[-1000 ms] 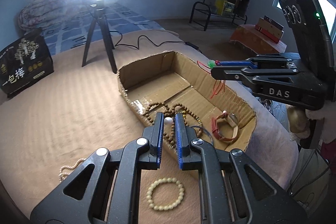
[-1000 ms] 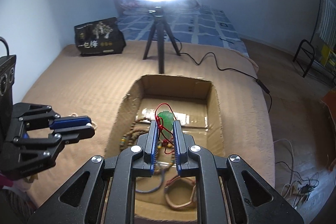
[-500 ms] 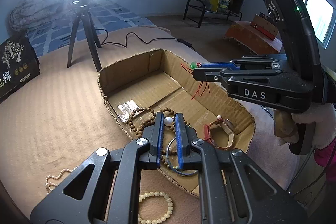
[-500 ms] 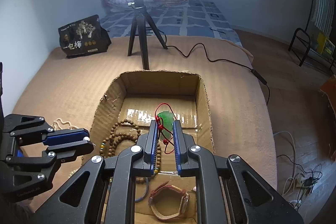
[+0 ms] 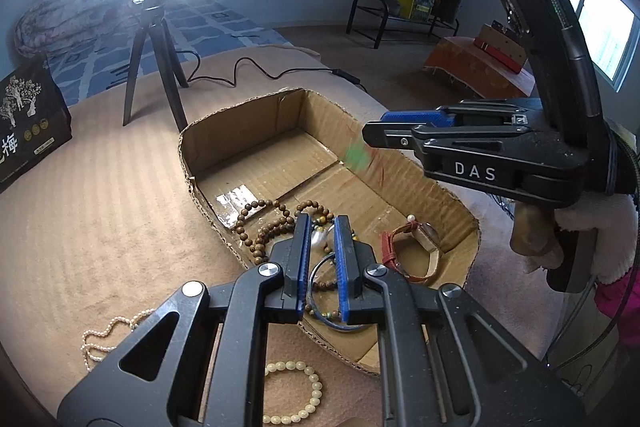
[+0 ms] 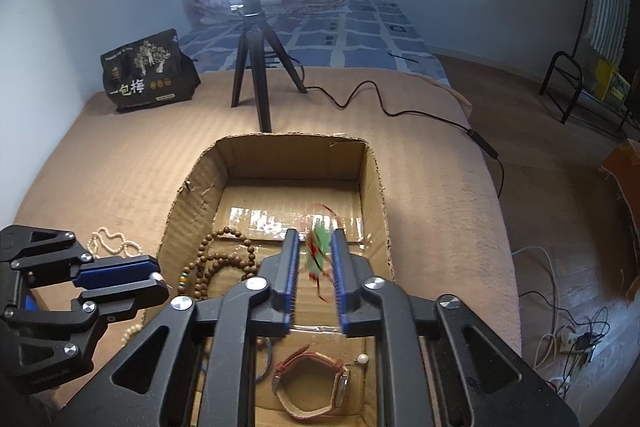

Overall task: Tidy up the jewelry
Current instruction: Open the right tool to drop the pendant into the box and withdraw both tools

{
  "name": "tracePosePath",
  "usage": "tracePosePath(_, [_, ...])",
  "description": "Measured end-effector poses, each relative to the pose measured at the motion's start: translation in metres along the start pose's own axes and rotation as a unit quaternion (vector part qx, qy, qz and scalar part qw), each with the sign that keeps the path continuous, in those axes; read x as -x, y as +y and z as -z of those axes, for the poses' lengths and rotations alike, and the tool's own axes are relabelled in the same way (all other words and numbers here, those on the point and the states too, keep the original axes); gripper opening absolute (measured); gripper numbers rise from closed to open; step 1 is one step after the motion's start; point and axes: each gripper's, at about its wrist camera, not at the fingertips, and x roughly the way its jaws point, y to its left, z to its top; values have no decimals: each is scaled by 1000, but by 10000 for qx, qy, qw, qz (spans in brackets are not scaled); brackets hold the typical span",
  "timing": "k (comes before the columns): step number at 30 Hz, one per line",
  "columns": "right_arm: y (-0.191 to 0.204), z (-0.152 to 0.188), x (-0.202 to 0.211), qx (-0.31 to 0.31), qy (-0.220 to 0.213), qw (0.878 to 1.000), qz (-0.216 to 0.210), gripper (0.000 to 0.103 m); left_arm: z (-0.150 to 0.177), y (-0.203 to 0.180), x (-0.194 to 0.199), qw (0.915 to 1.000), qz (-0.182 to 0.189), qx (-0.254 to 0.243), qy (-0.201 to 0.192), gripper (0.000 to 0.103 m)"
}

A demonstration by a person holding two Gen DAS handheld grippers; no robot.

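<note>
A cardboard box lies on the tan bed, holding brown bead strands, a red-strap watch and a blue bangle. My left gripper is shut on a white pearl above the box's near end. My right gripper has its jaws parted; a blurred green pendant on red cord drops from between them over the box.
A cream bead bracelet and a pearl necklace lie on the bed outside the box. A ring light on a tripod with its cable and a black bag stand beyond.
My right gripper has opened and the green pendant has left it, falling blurred toward the box. Both grippers have moved in over the box; the left still holds the pearl.
</note>
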Motion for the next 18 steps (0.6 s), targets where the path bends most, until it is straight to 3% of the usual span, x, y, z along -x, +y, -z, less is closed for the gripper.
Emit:
tracePosePath(2, [0, 0, 1, -6, -34, 10000, 13, 41, 1, 0, 0, 10000, 5, 2, 19, 10])
tracePosePath(4, [-1, 1, 3, -27, -58, 10000, 12, 41, 1, 0, 1, 10000, -6, 0, 36, 15])
tracePosePath(7, [-1, 1, 4, -62, -41, 10000, 47, 42, 3, 1, 4, 10000, -47, 47, -2, 49])
tracePosePath(8, [-1, 1, 4, -69, -27, 10000, 65, 43, 4, 3, 6, 9999, -49, 81, -39, 54])
tracePosePath(16, [2, 3, 14, -118, -96, 9996, 232, 69, 4, 11, 16, 9997, -79, 198, -98, 54])
tracePosePath(18, [4, 4, 17, -118, -121, 9995, 256, 70, 6, 13, 20, 9996, -77, 226, -117, 54])
